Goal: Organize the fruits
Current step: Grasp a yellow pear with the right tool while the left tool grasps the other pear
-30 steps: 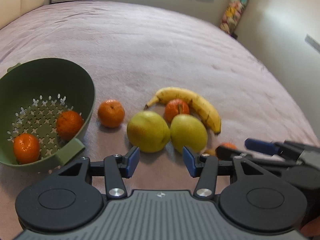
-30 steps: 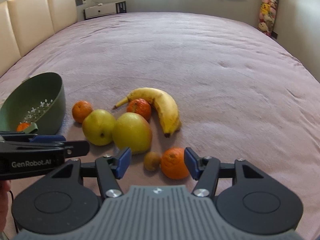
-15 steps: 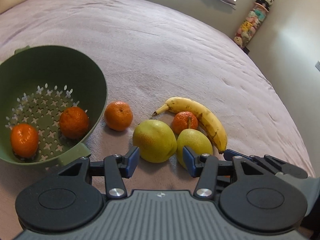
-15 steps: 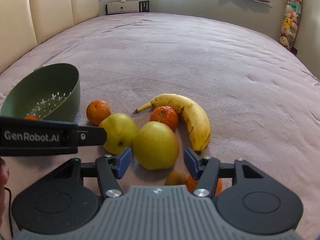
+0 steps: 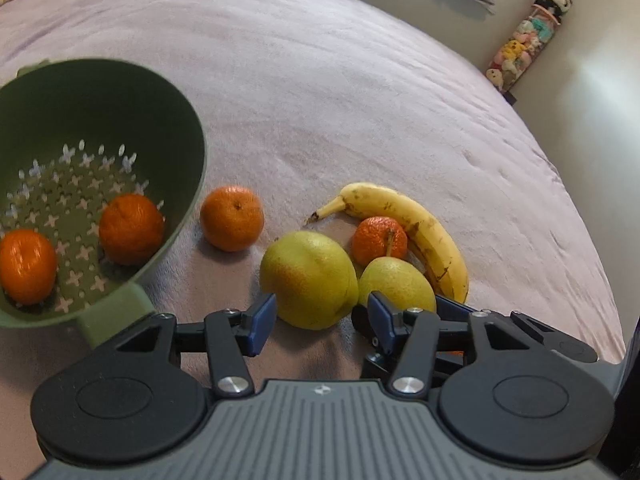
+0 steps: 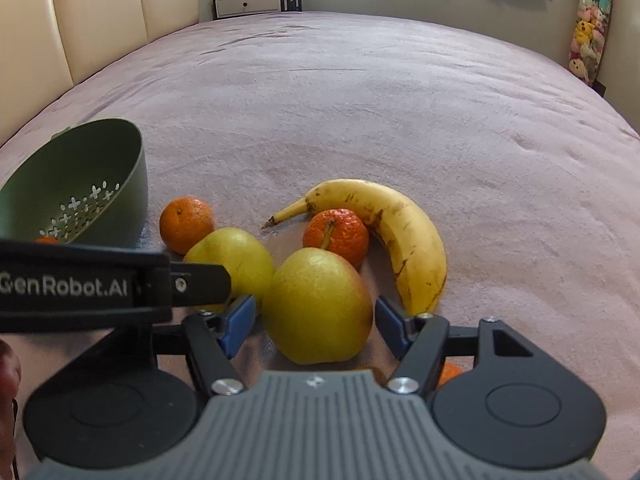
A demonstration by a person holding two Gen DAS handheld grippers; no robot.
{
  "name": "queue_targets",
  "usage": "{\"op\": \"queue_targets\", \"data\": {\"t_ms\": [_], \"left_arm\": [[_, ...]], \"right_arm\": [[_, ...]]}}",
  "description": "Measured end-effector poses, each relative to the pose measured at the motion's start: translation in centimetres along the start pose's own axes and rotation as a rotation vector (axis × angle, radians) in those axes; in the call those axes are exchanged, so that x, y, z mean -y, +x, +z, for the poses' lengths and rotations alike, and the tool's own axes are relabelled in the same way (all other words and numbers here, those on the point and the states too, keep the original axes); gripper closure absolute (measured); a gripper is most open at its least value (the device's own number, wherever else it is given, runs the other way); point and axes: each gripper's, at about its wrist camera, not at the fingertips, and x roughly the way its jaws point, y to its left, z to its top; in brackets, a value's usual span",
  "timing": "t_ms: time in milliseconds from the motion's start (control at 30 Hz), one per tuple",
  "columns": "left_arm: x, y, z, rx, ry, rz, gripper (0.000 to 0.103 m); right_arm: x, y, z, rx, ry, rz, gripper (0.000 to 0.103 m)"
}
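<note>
A green colander (image 5: 184,128) at the left holds two mandarins (image 5: 130,228). On the bedspread lie a loose mandarin (image 5: 232,218), two yellow-green pears, a stemmed mandarin (image 5: 378,238) and a banana (image 5: 416,224). My left gripper (image 5: 320,316) is open, its pads either side of the near edge of the left pear (image 5: 308,276). My right gripper (image 6: 316,320) is open around the right pear (image 6: 318,306), not touching. The left pear (image 6: 236,254), banana (image 6: 384,216) and colander (image 6: 116,152) also show in the right wrist view.
The fruit lies on a wide mauve bedspread (image 6: 360,92). A cream padded headboard (image 6: 80,24) stands at the left. A column of plush toys (image 6: 590,28) stands at the far right corner. A small orange fruit (image 6: 450,372) peeks from under my right gripper.
Both grippers have moved forward toward the pears. The right gripper passed over the near mandarin and small brown fruit and now frames the right pear. Both stay open.
</note>
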Motion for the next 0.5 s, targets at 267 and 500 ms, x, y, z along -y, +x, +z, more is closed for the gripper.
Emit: {"op": "queue_targets", "data": {"t_ms": [267, 500], "left_arm": [[0.5, 1.0, -0.1, -0.007, -0.058, 0.046, 0.035], [0.2, 2.4, 0.3, -0.013, -0.152, 0.087, 0.033]], "right_arm": [[1.2, -0.1, -0.1, -0.01, 0.042, 0.036, 0.042], [1.8, -0.2, -0.1, -0.009, 0.041, 0.024, 0.042]]}}
